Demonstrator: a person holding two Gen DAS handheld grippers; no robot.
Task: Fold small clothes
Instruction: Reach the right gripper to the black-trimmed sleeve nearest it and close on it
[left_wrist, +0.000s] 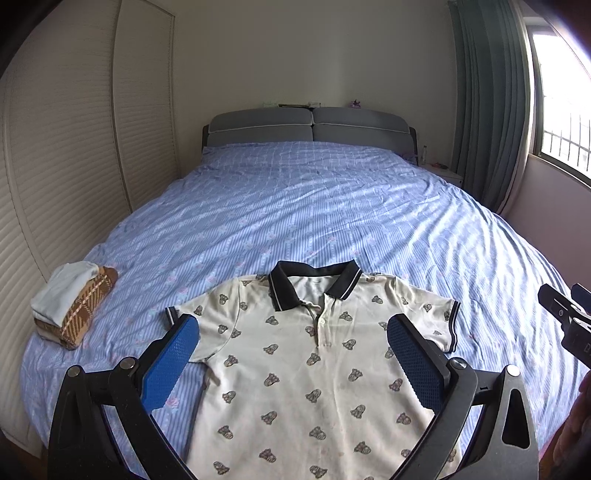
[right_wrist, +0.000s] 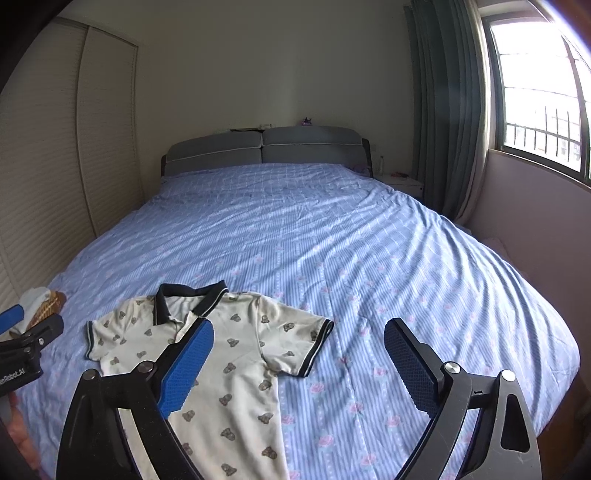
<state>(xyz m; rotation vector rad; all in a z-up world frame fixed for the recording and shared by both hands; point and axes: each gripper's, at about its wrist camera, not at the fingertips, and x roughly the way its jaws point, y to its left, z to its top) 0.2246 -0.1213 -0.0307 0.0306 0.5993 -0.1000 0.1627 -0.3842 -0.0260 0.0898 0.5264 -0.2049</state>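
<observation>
A cream polo shirt (left_wrist: 314, 369) printed with small brown figures lies flat and face up on the near part of a bed (left_wrist: 332, 221) covered by a blue striped floral sheet. Its dark collar points toward the grey headboard (left_wrist: 310, 127), both short sleeves spread out. The left gripper (left_wrist: 291, 362) hovers above the shirt's chest with its blue-padded jaws spread wide, nothing between them. The right gripper (right_wrist: 299, 365) hangs over the shirt's right side and the bare sheet beside it, jaws likewise apart and empty. On the left gripper's black body, seen from the right wrist, partial white lettering reads "nRobot.AI" – the start is cut off. A stack of folded clothes (left_wrist: 70, 306) – pale cloth over brown plaid – sits well apart near the bed's left edge.
</observation>
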